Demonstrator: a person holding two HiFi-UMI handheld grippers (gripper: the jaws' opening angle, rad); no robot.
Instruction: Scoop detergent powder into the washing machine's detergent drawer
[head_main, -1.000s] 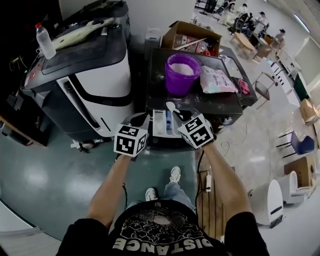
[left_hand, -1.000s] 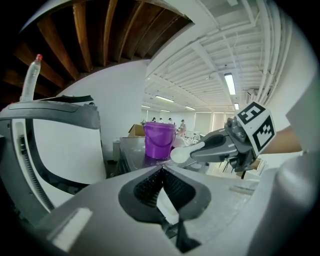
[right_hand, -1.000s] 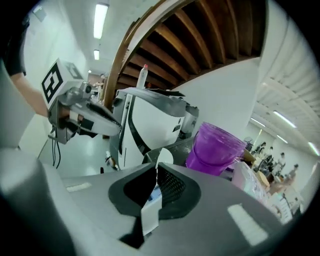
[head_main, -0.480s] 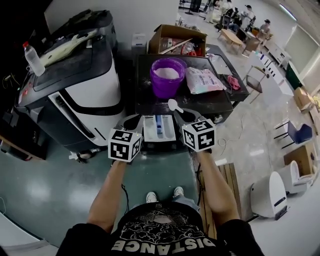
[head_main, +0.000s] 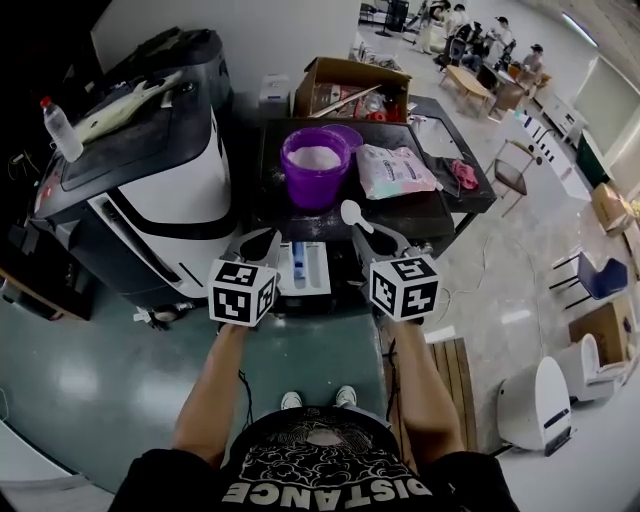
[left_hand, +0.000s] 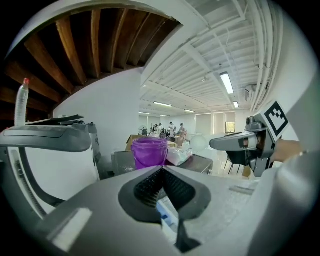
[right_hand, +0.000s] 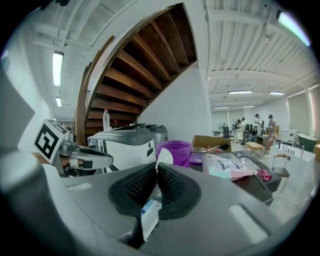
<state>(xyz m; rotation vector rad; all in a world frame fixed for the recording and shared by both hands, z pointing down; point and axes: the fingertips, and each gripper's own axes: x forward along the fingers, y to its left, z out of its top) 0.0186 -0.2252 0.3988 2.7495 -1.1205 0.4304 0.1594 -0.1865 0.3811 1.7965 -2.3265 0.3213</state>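
I hold the white scoop (head_main: 351, 212) by its handle in my right gripper (head_main: 363, 238), bowl uppermost. Below it, the white detergent drawer (head_main: 322, 270) is pulled out of the dark washing machine (head_main: 400, 210). A purple tub (head_main: 316, 180) of white powder (head_main: 315, 157) stands on top of the machine.

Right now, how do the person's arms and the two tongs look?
The left tongs and the right tongs have grey bodies with black ribbed pads; each carries a white cube with black square markers. The person wears a black short-sleeved T-shirt with white print.
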